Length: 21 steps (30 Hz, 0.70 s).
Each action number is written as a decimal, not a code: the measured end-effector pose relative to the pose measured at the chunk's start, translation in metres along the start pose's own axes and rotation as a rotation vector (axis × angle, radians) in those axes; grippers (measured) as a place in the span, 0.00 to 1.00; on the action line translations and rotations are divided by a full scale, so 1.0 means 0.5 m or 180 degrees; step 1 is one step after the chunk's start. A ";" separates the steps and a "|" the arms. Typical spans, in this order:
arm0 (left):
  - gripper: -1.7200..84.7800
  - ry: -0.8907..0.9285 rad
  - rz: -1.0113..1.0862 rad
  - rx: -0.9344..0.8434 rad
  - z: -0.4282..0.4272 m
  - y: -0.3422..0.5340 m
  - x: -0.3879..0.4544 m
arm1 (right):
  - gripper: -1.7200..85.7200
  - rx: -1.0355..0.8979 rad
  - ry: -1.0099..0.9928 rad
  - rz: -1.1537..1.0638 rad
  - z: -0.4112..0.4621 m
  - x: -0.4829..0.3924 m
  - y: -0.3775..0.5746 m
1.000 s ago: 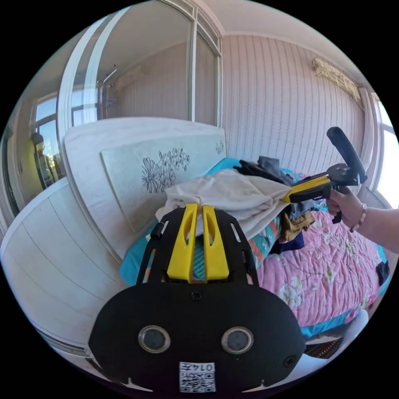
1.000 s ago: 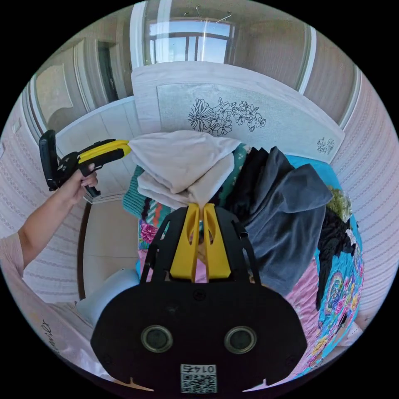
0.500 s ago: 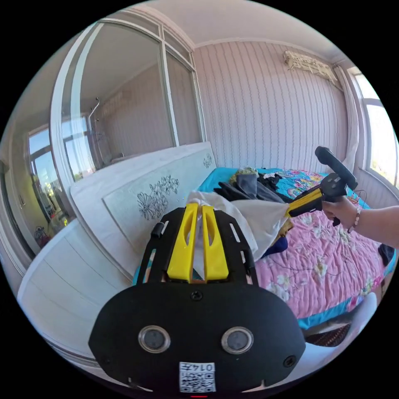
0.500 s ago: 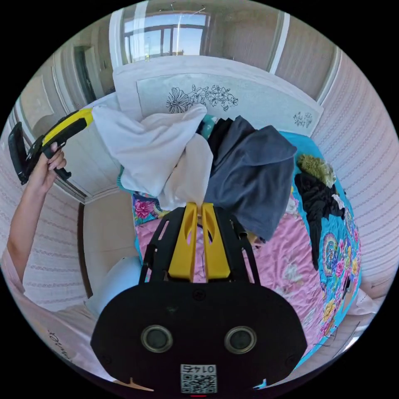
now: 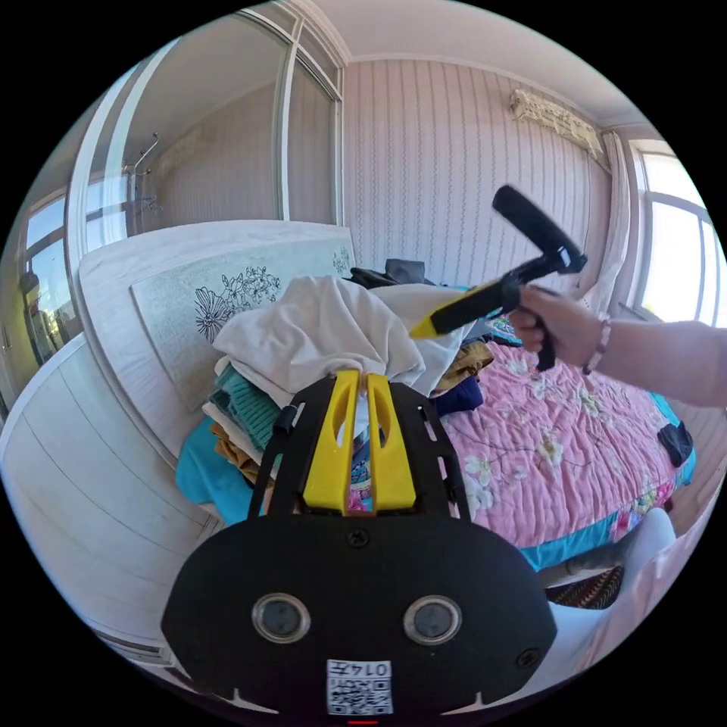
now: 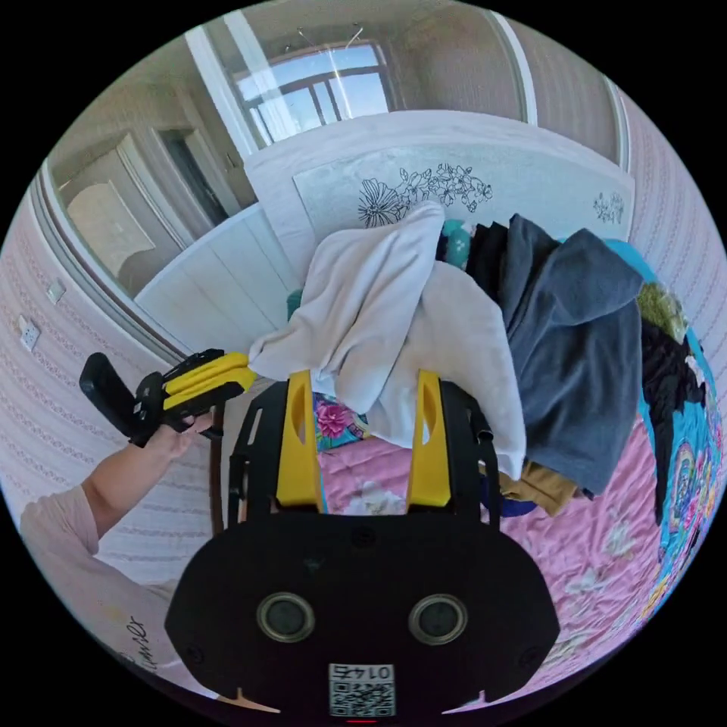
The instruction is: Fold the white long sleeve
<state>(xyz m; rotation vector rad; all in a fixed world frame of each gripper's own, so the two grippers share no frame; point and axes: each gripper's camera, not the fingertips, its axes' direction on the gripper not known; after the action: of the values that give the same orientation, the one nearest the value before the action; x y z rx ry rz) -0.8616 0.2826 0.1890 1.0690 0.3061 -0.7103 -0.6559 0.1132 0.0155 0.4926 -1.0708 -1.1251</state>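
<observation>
Nearest in both views: a matte black gripper plate w/ two round lens ports and a small white square code sticker, characters too small to read. In the left gripper view, the left gripper [image 5: 362, 379] has its yellow plastic jaws nearly together, pinching a hem of the white long sleeve [image 5: 318, 337]. In the right gripper view, the right gripper [image 6: 362, 390] has its jaws spread wide apart, w/ white cloth hanging between them, neither jaw pressing it.

The white long sleeve [image 6: 394, 318] is soft, crumpled knit, draped on top of a clothes pile [image 5: 242, 409] at the head end of the bed, just beside a grey fleece hoodie [image 6: 575, 341]. Below the pile sits a pink quilted floral bedspread [image 5: 575, 447] w/ teal edging. A hand [image 5: 556, 333] holds the right gripper's black handle.

Farther back: pale headboard [image 6: 485, 166] w/ line-drawn black flowers, then striped wallpaper [image 5: 447, 159] and a window [image 6: 318, 79].
</observation>
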 end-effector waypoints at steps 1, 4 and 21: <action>0.01 0.0015 -0.0006 0.0067 -0.008 -0.003 0.002 | 0.19 0.0002 -0.0044 0.0097 0.001 0.008 0.000; 0.01 0.0008 0.0094 0.0378 -0.050 -0.043 0.017 | 0.11 -0.0036 -0.0051 0.0324 -0.032 0.033 -0.006; 0.01 0.0271 0.0929 0.1862 -0.332 -0.222 0.344 | 0.02 0.1263 0.0107 -0.0916 -0.759 -0.073 0.309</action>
<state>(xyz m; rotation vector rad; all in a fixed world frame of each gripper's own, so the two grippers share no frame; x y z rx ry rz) -0.7901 0.3311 -0.0601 1.6629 0.0039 -0.4984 -0.2506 0.1396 -0.0489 1.0014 -1.2255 -1.1495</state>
